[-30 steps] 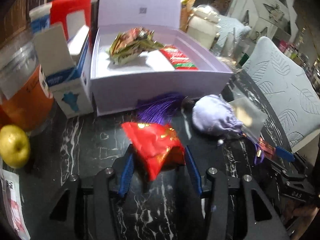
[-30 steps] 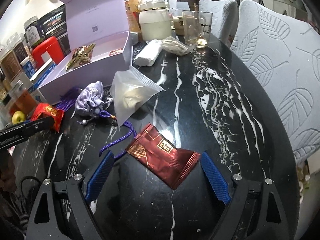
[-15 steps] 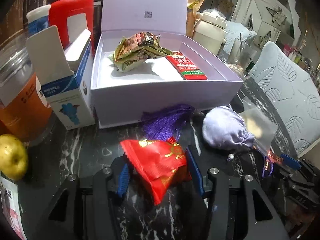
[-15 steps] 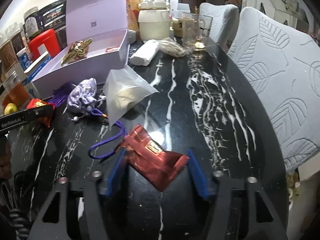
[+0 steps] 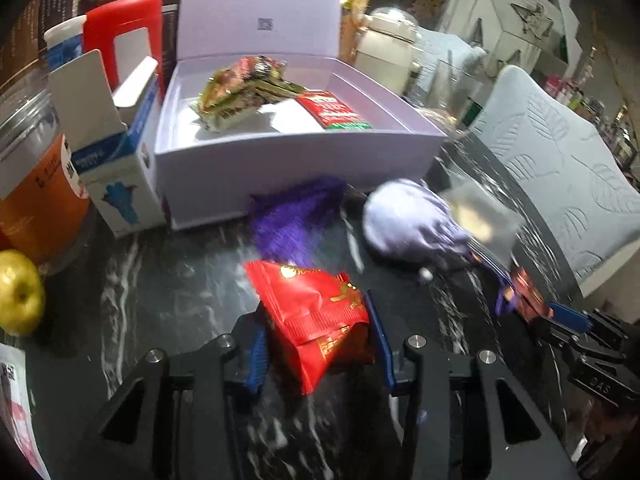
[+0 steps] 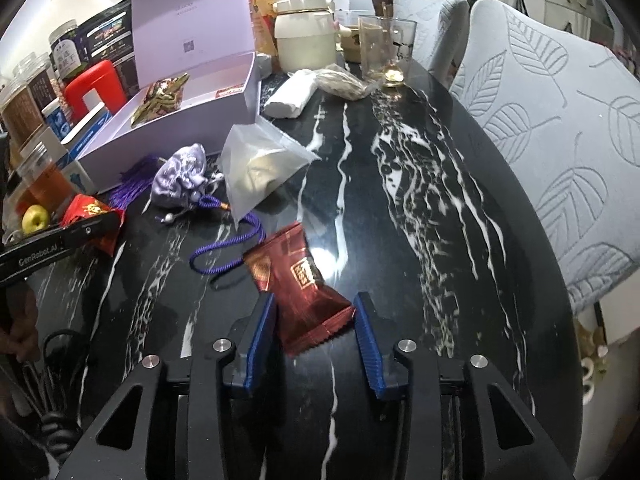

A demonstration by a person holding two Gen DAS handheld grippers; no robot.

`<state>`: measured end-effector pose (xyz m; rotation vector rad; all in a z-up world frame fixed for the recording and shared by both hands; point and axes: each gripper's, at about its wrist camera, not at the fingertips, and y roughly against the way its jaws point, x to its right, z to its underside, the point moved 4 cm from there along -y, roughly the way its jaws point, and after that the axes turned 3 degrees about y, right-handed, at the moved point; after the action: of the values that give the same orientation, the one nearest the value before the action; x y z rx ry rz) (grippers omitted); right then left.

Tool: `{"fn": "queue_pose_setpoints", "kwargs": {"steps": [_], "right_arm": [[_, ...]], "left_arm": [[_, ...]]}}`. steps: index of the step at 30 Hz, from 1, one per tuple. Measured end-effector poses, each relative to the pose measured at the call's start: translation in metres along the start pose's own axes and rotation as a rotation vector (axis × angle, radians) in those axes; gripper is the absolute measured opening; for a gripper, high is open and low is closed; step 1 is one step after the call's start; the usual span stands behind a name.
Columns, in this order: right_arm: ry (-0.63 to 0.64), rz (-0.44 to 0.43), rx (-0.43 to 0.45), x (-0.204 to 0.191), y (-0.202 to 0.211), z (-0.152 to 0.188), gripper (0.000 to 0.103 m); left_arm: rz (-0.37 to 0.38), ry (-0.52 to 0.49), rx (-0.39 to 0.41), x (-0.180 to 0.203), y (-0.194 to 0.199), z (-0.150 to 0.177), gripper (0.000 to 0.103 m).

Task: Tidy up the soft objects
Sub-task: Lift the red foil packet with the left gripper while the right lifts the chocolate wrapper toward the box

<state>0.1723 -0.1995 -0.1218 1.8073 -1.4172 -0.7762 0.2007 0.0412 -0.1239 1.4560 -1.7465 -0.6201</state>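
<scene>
My left gripper [image 5: 316, 340] is shut on a bright red snack packet [image 5: 316, 312] and holds it above the black marble table, in front of the open lilac box [image 5: 296, 164]. The box holds a green-gold packet [image 5: 240, 92] and a red-green packet [image 5: 332, 112]. My right gripper [image 6: 314, 328] is shut on a dark red packet [image 6: 300, 280], lifted and tilted. A lilac drawstring pouch [image 6: 180, 176] with a purple cord [image 6: 228, 240] and a clear zip bag [image 6: 256, 168] lie between the grippers and the box. The left gripper and red packet also show in the right wrist view [image 6: 92, 216].
Left of the box stand a blue-white carton [image 5: 116, 164], a red container [image 5: 120, 40] and an orange jar [image 5: 36, 184]; a yellow apple [image 5: 20, 292] lies near. A cream jar [image 6: 304, 36], a glass [image 6: 384, 48], a white roll [image 6: 288, 96] and padded chairs [image 6: 560, 120] are beyond.
The right gripper closed on the dark red packet and lifted it. The left gripper carried the bright red packet up and nearer the box.
</scene>
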Motion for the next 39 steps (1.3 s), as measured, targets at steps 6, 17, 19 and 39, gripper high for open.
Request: {"fn": "queue_pose_setpoints", "kwargs": {"steps": [6,17,19,39], "right_arm": [[0.016,-0.022,-0.011,-0.009,0.009,0.012,0.04],[-0.005,-0.007,-0.003,-0.009,0.004,0.005,0.056],[-0.001,-0.01,-0.002,-0.009,0.0,0.001,0.056],[0.117,0.012,0.02,-0.024,0.001,0.005,0.029]], "left_arm": [[0.046,-0.003,-0.007,0.009,0.015,0.016,0.042],[0.062,-0.018,-0.012,0.016,0.028,0.027,0.042],[0.064,-0.017,-0.013,0.017,0.029,0.029,0.042],[0.035,0.004,0.004,0.009,0.038,0.029,0.042]]}}
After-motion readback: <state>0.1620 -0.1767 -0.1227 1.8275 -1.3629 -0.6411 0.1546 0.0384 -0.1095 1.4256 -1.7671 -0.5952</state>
